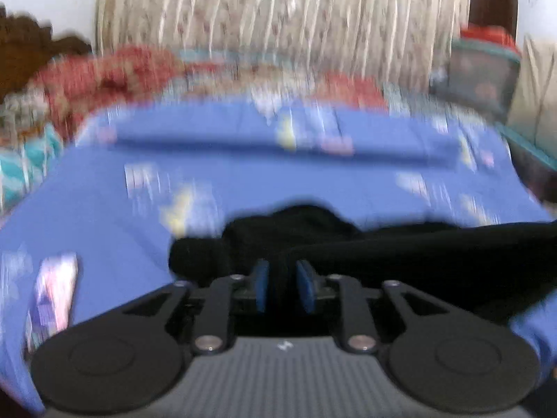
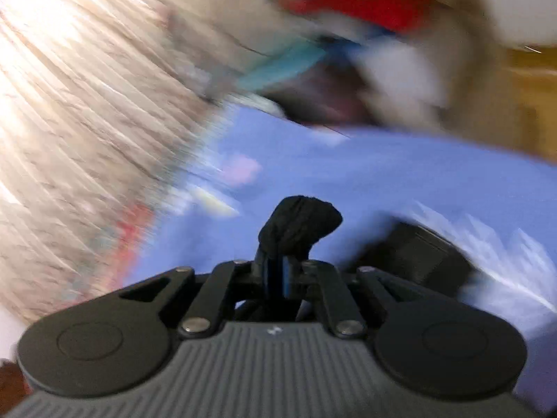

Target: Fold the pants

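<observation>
- Your right gripper (image 2: 276, 278) pinches a bunched tuft of the black pants (image 2: 299, 224); the blue pads sit close together with cloth squeezed between them and the tuft sticking up past the tips.
- Your left gripper (image 1: 282, 287) shows its blue pads (image 1: 261, 285) standing a little apart. Black cloth fills the gap and lies just beyond, but you cannot tell whether the pads press on it or merely straddle it.
- The pants (image 1: 383, 254) lie on the blue patterned bedsheet (image 1: 243, 181), heaped in front of the left gripper and trailing off to the right edge of that view.
- Progress, as a judgement: early or mid-fold. The cloth reads as a rumpled mass, with no flat, squared layers in sight. Expect the laying-out, smoothing and final fold to remain.
- Left view only: the spread of the garment across the bed, a folded ridge in the sheet farther back, the pale curtain (image 1: 278, 17) behind, red patterned bedding (image 1: 104, 69) at the far left.
- Right view only: the clear pinch on the tuft, and a dark blurred shape (image 2: 417, 257) low right on the sheet, too smeared to name.
- Both views are heavily motion-blurred; treat fine detail as uncertain.
</observation>
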`<state>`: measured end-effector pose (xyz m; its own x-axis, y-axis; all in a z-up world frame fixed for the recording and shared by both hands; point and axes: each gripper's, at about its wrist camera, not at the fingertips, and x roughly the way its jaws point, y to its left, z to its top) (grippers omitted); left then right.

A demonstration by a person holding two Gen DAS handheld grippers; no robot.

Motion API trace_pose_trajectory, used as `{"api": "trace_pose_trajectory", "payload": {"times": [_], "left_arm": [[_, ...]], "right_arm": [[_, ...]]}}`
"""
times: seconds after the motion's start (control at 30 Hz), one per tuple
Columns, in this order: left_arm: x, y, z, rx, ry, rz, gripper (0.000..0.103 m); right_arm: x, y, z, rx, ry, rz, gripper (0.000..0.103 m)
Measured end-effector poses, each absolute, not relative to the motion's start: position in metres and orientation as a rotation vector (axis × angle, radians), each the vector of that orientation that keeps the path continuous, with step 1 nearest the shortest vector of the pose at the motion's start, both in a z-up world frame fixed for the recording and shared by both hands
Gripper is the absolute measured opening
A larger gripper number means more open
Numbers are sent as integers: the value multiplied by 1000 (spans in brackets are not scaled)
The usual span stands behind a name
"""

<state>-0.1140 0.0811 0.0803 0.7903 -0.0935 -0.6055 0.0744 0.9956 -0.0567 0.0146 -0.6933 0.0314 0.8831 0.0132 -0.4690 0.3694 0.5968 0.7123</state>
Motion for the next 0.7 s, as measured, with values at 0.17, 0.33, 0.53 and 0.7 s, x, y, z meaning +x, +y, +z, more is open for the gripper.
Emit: {"api": "trace_pose_trajectory", "payload": {"times": [0.17,0.33,0.53,0.7], "left_arm": [[-145,87,44,-90,811,-111,24],[-144,148,76,-288,695,-43,52],[-74,201,70,-524,725,-9,79],[-18,214,30,-735,835,-35,26]], "right_arm": [[-64,-695,-46,1159,518,-407,35],[-90,-661,-15,1069,385,-358,35],[-11,-559,38,796,481,77,35],[51,-422,55,533,622,402,38]]}}
